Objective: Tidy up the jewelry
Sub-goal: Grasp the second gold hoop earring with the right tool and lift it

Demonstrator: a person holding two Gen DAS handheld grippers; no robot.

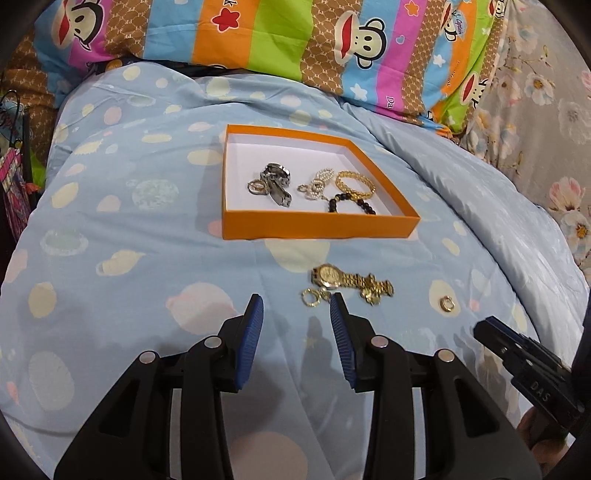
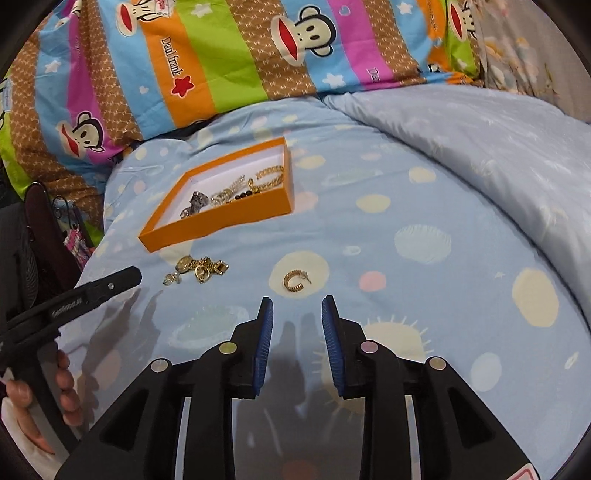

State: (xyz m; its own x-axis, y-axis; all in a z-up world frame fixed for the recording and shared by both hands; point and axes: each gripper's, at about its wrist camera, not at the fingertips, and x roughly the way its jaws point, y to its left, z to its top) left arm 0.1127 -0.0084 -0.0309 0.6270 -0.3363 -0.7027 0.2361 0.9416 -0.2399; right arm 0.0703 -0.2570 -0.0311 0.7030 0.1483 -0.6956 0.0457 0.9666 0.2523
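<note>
Left gripper hangs over the blue spotted duvet, jaws released with nothing between them. Just ahead of its right fingertip lies a small gold hoop earring, and right behind that a gold wristwatch with its bracelet bunched up beside it. Further off to the right sits a lone gold ring-shaped piece, and past it the other tool pokes into view.

Right gripper, jaws also released and empty, points at a chunky gold hoop earring lying just beyond the tips on a pale spot.

Well ahead of both is the orange box, white inside, holding a silver watch, pearl beads, a gold chain bracelet and black beads. Behind it, a striped monkey-print pillow.
</note>
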